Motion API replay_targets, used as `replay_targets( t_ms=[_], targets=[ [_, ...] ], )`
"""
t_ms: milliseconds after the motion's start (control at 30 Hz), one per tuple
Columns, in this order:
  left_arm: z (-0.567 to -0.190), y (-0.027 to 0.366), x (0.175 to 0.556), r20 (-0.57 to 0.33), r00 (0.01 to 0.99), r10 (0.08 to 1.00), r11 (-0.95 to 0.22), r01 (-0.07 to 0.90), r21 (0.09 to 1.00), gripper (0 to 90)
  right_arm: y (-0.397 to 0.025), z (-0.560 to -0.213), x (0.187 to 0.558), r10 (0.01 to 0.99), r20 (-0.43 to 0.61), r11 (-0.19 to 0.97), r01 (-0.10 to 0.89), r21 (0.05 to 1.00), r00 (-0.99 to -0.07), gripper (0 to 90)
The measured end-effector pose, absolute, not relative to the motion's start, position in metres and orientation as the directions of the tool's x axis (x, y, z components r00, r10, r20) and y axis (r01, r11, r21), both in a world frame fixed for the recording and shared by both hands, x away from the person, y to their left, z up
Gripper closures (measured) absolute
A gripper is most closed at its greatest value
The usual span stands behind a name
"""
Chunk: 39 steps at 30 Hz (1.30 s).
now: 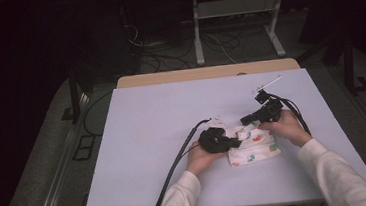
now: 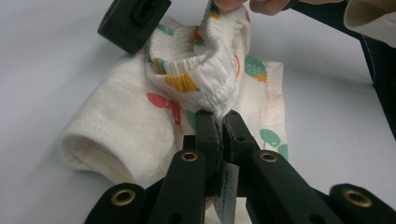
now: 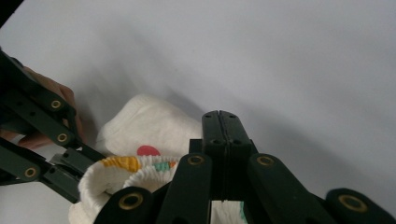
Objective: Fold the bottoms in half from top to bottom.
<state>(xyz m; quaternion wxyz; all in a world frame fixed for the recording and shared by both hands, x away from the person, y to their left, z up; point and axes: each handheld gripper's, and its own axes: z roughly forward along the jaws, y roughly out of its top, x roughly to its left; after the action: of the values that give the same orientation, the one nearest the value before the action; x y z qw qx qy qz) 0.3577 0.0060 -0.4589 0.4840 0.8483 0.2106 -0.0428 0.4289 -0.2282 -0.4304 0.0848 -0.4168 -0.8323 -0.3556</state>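
Mid-fold: left claw (image 2: 219, 122) pinched shut on the garment's (image 2: 121, 126) elastic waistband; right claw (image 3: 219, 122) closed, grip unclear. Next: draw waistband flat.

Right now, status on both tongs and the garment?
Left tongs shut on white fruit-print baby garment at its ribbed edge. Right tongs shut, grip unclear. Pale table clear around it.

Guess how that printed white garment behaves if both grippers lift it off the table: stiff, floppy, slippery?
Probably floppy: the garment already folds and bunches at its elastic band. Likely light, since the left gripper holds it up by one thin edge. Its knit looks unlikely to slip, though loose parts would sag.
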Motion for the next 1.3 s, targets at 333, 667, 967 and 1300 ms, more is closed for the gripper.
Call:
replay_targets(
  t_ms=[333, 667, 967, 1300],
  targets=[
    [-0.461, 0.005, 0.358, -0.293, 0.903, 0.314, -0.444, 0.413, 0.795, 85.0, -0.224, -0.440, 0.436, 0.648, 0.472, 0.413, 0.797, 0.441, -0.597, 88.6],
    [-0.450, 0.013, 0.357, -0.398, 0.863, 0.311, -0.371, 0.496, 0.785, 58.0, -0.232, -0.435, 0.429, 0.633, 0.497, 0.416, 0.802, 0.429, -0.594, 88.7],
    [-0.444, 0.026, 0.364, -0.463, 0.816, 0.347, -0.256, 0.557, 0.790, 39.5, -0.242, -0.427, 0.411, 0.602, 0.520, 0.409, 0.793, 0.452, -0.607, 88.7],
    [-0.442, 0.034, 0.372, -0.490, 0.759, 0.429, -0.178, 0.603, 0.778, 23.4, -0.259, -0.420, 0.371, 0.549, 0.551, 0.397, 0.776, 0.490, -0.629, 88.7]
  ],
)
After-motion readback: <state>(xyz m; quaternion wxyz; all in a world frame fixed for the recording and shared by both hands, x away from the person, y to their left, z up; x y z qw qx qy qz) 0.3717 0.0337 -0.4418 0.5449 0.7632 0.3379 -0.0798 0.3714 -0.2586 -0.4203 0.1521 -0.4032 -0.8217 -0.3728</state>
